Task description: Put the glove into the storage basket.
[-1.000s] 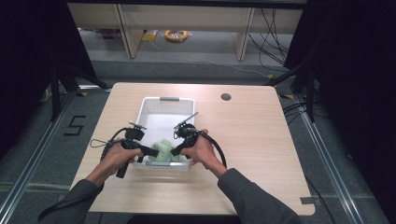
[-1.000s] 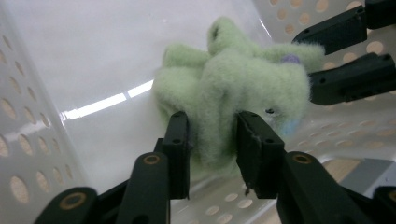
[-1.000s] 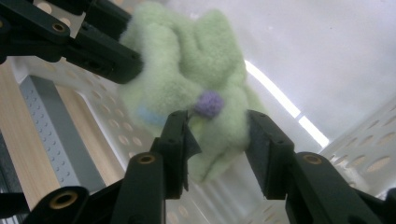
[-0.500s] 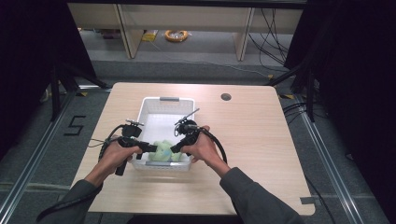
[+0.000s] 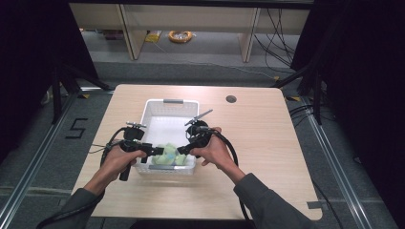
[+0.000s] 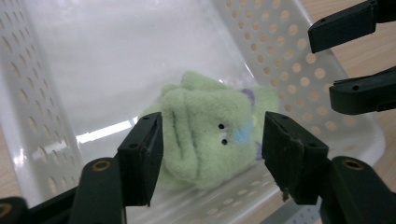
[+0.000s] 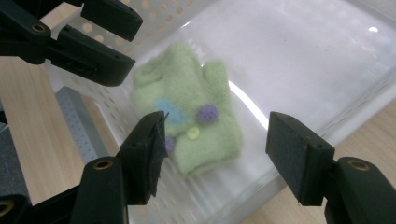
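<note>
Pale wooden bench carries a white perforated plastic basket. My left tongs stand wide open, empty. A light-green fleece mitten lies at the basket's near end. My right tongs gape open, empty.

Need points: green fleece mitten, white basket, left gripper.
green fleece mitten [image 7: 187, 116], right gripper view, middle of its body
white basket [image 5: 173, 101], high view, far rim by the grey handle
left gripper [image 6: 212, 154], left gripper view, midway between its open jaws
</note>
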A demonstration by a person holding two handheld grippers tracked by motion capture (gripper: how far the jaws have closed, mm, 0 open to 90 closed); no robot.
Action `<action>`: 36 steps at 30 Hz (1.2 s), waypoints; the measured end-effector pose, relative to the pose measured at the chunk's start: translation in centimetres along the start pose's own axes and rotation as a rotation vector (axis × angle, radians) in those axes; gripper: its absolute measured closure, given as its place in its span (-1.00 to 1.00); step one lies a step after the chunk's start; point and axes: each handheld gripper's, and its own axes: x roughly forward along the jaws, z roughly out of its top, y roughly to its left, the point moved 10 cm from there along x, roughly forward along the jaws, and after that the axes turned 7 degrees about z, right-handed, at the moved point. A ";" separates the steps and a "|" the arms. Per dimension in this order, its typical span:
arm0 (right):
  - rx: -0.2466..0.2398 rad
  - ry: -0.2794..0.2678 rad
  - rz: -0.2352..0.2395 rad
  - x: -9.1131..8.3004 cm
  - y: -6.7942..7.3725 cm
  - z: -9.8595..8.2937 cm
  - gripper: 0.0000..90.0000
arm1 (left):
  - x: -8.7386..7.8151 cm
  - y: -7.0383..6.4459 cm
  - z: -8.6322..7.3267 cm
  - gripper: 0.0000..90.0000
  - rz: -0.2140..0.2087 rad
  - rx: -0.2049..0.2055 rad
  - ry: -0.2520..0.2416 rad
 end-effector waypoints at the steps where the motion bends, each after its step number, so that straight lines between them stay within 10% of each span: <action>1: 0.000 0.000 0.000 0.0 0.0 0.0 -0.15 | -0.1 -0.1 0.1 -0.17 0.001 -0.002 -0.008; 18: 0.008 -0.103 0.068 -4.4 0.2 -1.7 -0.22 | -1.5 -3.5 -0.1 -0.38 -0.072 -0.044 -0.118; 36: 0.062 -0.208 0.061 -9.0 -1.2 -5.0 -0.29 | -1.9 -9.0 -1.9 -0.55 -0.171 0.046 -0.145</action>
